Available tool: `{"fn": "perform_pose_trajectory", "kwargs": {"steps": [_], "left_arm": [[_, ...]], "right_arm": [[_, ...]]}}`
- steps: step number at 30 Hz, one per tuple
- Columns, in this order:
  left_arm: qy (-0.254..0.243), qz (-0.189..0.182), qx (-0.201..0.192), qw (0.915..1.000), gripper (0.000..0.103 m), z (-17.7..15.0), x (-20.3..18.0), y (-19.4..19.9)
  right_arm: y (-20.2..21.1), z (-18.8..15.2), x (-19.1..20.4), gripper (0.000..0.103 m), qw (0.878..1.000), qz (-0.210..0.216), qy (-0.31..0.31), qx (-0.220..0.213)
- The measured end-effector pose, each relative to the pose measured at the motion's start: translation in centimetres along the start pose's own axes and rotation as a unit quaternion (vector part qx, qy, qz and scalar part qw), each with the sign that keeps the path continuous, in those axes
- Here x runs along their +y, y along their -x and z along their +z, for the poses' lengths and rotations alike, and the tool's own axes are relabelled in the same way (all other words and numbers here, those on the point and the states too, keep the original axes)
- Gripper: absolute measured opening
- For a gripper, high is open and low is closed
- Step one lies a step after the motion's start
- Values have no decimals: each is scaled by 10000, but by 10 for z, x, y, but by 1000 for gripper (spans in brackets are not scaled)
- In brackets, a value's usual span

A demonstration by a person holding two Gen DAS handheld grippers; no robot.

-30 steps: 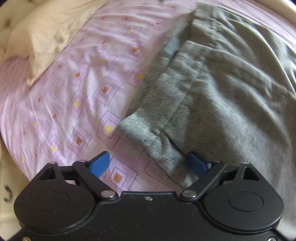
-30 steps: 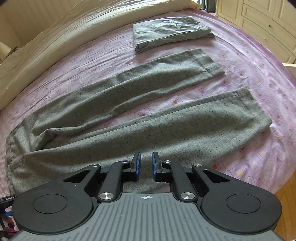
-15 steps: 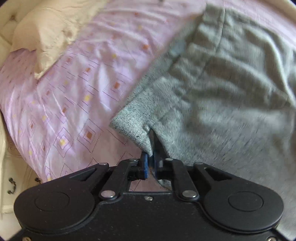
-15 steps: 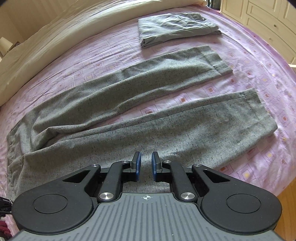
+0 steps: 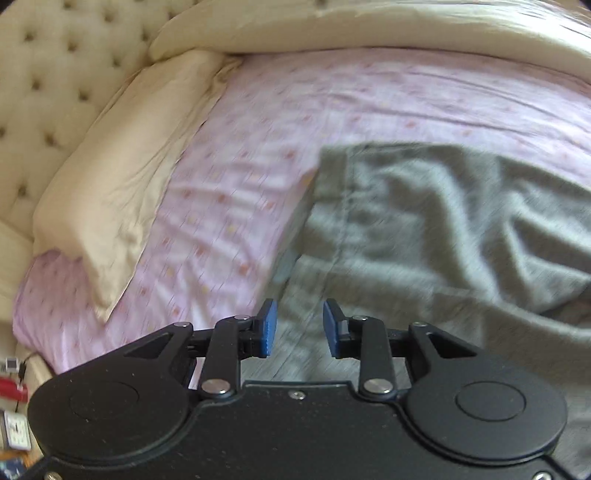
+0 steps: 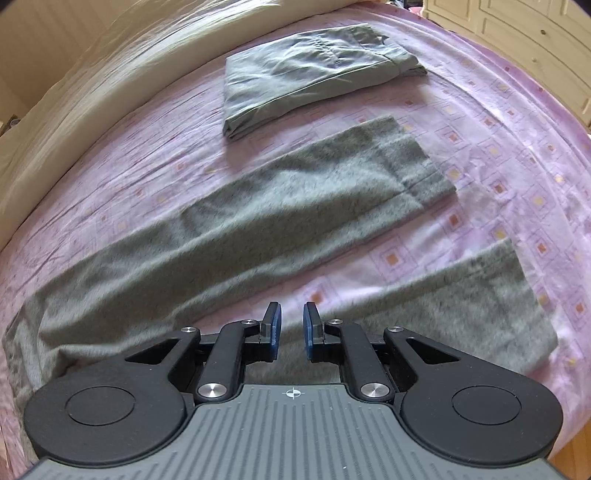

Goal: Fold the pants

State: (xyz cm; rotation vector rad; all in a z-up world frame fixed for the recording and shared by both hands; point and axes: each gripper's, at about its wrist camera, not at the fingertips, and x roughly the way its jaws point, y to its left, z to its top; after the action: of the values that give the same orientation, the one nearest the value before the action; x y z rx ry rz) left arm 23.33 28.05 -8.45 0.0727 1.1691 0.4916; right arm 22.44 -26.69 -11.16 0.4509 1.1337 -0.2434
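Grey speckled pants (image 6: 258, 221) lie spread on the pink patterned bed sheet (image 6: 498, 155), both legs stretched to the right. The far leg's cuff (image 6: 417, 170) and the near leg's cuff (image 6: 517, 310) lie apart. In the left wrist view the waist end of the pants (image 5: 424, 229) lies rumpled on the sheet. My left gripper (image 5: 300, 328) is open and empty just above the waist edge; this view is blurred. My right gripper (image 6: 291, 328) hovers over the near leg, jaws slightly apart, holding nothing.
A folded grey pair of pants (image 6: 314, 70) lies at the far side of the bed. A cream duvet (image 6: 92, 81) runs along the far edge. A cream pillow (image 5: 122, 177) and tufted headboard (image 5: 48, 74) are at the left. White drawers (image 6: 517, 33) stand beyond the bed.
My left gripper shut on the pants' waist corner half a second ago and has now opened and let it go, lifting away. My right gripper moved forward over the legs.
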Motion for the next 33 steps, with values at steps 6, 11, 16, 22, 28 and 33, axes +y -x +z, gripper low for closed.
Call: {"fn": "perform_pose_trajectory", "kwargs": {"steps": [6, 11, 16, 22, 28, 33], "left_arm": [[-317, -187, -174, 9992, 41, 44, -51, -8], [-493, -310, -187, 9981, 41, 63, -89, -18], [-550, -408, -45, 9976, 41, 70, -116, -29], [-569, -538, 99, 9969, 41, 71, -130, -35], [-525, -763, 191, 9955, 45, 78, -136, -41], [-288, -1165, 300, 9923, 55, 95, -140, -46]], "right_arm": [[-38, 67, -12, 27, 9989, 47, -460, 85], [-82, 114, -6, 30, 9947, -37, -1013, 168], [-128, 143, -1, 31, 9841, -334, -1713, 332], [-157, 143, 6, 30, 9730, -1046, -2000, 478], [-135, 121, 3, 3, 9825, -929, -1562, 403], [-76, 84, -18, 3, 9889, -463, -1403, 172]]}}
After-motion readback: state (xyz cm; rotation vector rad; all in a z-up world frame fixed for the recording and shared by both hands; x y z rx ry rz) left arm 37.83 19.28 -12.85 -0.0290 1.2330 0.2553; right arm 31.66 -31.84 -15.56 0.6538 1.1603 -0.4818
